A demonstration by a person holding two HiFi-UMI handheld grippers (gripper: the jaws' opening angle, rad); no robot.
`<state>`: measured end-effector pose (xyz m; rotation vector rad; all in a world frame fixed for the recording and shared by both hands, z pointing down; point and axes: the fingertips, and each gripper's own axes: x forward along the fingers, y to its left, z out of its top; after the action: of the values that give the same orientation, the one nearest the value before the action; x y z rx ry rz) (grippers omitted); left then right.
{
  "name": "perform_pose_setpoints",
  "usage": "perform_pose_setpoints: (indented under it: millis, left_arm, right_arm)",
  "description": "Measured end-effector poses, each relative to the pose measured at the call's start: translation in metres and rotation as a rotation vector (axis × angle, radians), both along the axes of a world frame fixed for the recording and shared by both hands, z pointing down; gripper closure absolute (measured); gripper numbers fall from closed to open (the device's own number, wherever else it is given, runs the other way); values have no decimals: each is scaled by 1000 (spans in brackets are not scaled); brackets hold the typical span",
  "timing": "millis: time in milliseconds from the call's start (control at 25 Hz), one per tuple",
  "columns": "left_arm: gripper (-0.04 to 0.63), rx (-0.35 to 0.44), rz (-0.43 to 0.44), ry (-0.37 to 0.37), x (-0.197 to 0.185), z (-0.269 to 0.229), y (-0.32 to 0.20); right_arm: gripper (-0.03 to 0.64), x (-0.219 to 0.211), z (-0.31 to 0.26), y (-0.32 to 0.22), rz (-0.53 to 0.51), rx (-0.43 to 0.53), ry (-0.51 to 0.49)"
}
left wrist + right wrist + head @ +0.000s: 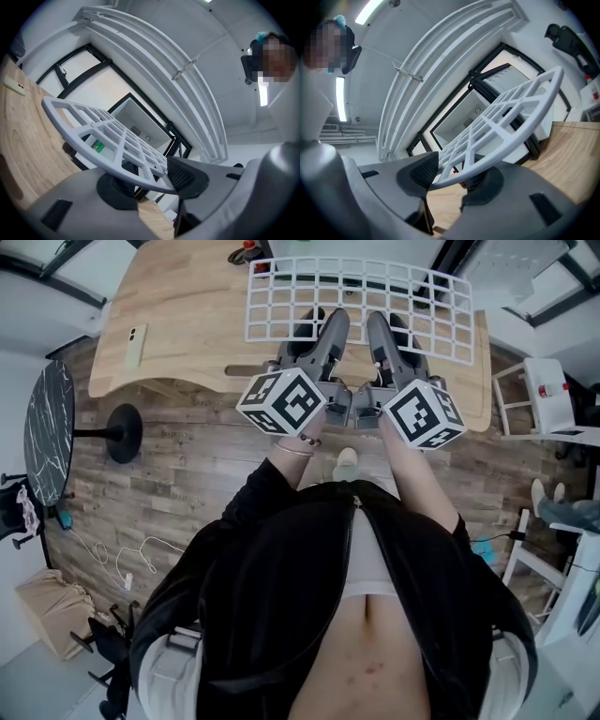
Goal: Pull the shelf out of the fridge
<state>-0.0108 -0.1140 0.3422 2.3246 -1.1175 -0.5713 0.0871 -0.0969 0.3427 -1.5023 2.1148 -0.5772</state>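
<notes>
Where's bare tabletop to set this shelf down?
Widest free patch: the left part of the table, between the phone and the left edge of the shelf. Bare wood also shows through the shelf grid. Tight spots: the far edge by the small red and black things, and the narrow right end.

White shelf over wooden table — left gripper, right gripper at near edge
</notes>
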Motion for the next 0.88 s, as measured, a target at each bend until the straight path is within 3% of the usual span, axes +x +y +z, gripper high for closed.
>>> perform_pose_setpoints:
  millis: [880]
  left_arm:
    - [403, 10, 64, -11, -47, -6, 113]
  right_arm:
    - [453, -48, -4, 120, 68, 0, -12]
